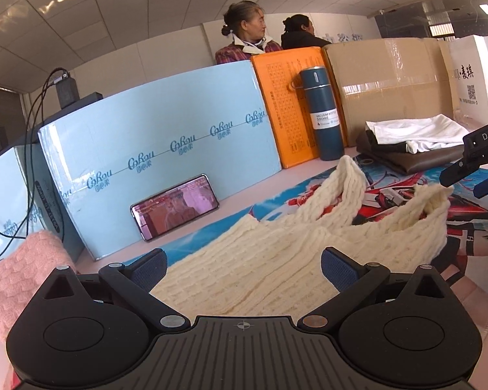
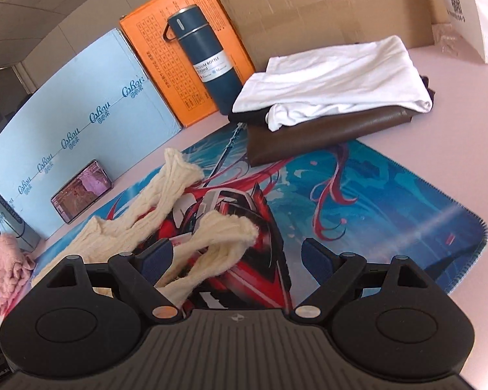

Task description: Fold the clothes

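Observation:
A cream knitted garment (image 1: 263,256) lies on the printed mat (image 1: 471,224), its two strap ends raised toward the back. My left gripper (image 1: 244,268) is open, with the knit lying between and below its fingers. In the right wrist view the same cream knit (image 2: 166,221) lies at the left, and my right gripper (image 2: 237,255) is open above the mat (image 2: 374,201), its left finger beside the knit's near strap. The right gripper also shows at the right edge of the left wrist view (image 1: 471,165).
A stack of a white cloth (image 2: 338,78) on brown folded clothes (image 2: 328,133) sits at the back right. A blue vacuum bottle (image 2: 205,61), orange box (image 2: 166,52), cardboard box (image 2: 325,9), light blue boxes (image 1: 159,159), a phone (image 1: 175,209) and a pink knit (image 1: 19,279) stand around.

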A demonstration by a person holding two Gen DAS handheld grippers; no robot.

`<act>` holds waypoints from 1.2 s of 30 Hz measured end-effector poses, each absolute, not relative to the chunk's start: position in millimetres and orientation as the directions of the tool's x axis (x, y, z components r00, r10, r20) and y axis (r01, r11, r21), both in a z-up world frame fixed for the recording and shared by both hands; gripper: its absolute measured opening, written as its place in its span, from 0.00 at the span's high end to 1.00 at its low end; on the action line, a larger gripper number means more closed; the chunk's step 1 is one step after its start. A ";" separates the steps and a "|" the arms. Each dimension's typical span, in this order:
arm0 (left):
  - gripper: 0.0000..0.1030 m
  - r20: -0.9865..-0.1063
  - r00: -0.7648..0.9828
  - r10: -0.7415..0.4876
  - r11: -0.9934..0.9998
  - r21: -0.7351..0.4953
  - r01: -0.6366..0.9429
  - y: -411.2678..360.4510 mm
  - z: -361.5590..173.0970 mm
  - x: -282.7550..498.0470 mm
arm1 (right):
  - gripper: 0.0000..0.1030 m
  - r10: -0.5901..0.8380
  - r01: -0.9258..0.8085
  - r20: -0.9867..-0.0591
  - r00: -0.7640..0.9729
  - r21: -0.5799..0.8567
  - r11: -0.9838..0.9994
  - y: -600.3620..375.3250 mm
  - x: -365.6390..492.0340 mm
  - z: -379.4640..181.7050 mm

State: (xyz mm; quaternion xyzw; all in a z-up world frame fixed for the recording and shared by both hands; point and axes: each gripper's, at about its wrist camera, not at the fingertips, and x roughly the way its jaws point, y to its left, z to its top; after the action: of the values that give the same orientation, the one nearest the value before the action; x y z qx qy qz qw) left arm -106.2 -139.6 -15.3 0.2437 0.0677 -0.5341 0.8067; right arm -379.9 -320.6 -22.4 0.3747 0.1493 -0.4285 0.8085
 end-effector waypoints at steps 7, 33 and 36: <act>0.01 -0.445 0.451 -0.774 0.310 0.354 0.882 -154.8 -40.2 -98.5 | 0.14 -0.543 0.786 -0.580 0.607 0.537 0.305 -341.8 -361.5 -24.5; 0.00 -0.470 0.413 -0.780 0.314 0.277 0.908 -152.1 -40.2 -86.0 | 0.83 -0.334 0.437 -0.292 0.896 0.713 0.549 -297.2 -263.7 19.4; 0.00 -0.471 0.411 -0.780 0.314 0.273 0.909 -152.0 -40.1 -85.5 | 0.83 -0.267 0.423 -0.328 0.906 0.716 0.555 -288.3 -243.8 6.3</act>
State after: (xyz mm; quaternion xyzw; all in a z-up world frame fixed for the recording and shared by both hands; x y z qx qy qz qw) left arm -85.5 -152.0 -40.1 0.2539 0.1270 -0.5276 0.8006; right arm -243.8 -288.3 6.3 0.4287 0.0911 -0.1968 0.8771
